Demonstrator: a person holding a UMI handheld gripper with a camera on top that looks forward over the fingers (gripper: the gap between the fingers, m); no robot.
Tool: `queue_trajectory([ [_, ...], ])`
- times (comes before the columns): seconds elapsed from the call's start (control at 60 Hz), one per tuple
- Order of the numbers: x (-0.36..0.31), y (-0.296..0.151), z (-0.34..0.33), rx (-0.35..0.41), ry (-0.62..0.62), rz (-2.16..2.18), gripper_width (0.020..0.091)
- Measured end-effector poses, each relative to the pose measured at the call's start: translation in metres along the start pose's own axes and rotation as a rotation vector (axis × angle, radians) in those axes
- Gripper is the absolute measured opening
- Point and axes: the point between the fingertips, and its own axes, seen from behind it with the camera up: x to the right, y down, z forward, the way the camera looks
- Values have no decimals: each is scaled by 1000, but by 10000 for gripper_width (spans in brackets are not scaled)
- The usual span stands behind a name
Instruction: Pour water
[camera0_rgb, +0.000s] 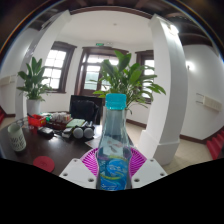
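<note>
A clear plastic water bottle (113, 140) with a teal cap and a blue label stands upright between my fingers. My gripper (112, 163) is shut on the bottle, its two magenta pads (92, 160) pressing on the label from both sides. The bottle is held up off the dark table (45, 150), and its cap reaches up in front of a leafy plant. No cup or other vessel for the water can be made out among the clutter on the table.
To the left the dark table carries clutter: a white jar (16, 136), red items (36, 121), a headset-like thing (78, 129). A dark chair (84, 106) stands behind it. Potted plants (130, 75) stand by the windows, and a white wall (185, 90) rises on the right.
</note>
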Motion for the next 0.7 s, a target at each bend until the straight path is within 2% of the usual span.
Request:
queue_trajectory([
  [0.217,-53,-25,-8,-16,-24,-347,346],
  [0.517,-183,-64,-6,72,-79,-1102,351],
  [0.7,-237,-84,0,169,-67,-1484,352],
])
